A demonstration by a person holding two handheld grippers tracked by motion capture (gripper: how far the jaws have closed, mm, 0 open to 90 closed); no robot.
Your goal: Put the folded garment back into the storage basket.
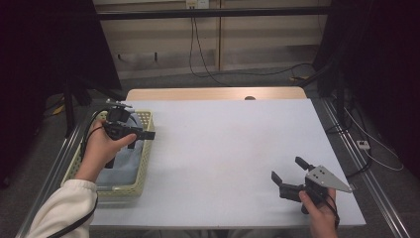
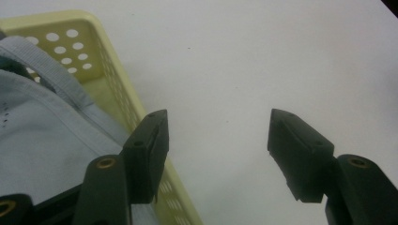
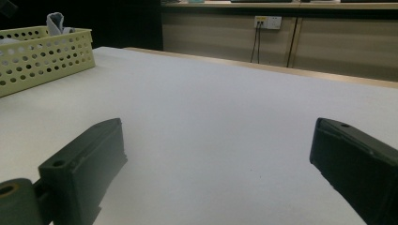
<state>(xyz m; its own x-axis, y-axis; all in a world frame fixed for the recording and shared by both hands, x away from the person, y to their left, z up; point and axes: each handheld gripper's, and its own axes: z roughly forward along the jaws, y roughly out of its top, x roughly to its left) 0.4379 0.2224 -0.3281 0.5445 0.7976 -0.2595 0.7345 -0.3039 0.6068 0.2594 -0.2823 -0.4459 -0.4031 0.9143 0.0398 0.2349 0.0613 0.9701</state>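
left gripper [image 2: 218, 154] fingers apart, empty, above basket [image 2: 117, 84] rim, right gripper [image 3: 216, 173] fingers wide, empty

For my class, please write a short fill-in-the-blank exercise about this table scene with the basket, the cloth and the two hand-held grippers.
1. The light blue cloth lies inside the pale yellow ______.
2. The jaws of the left gripper stand apart with ______ between them.
3. The right gripper is held over the white ______, far from the basket.
4. In the high view the basket sits at the table's ______ edge.

Missing words: basket; nothing; table; left
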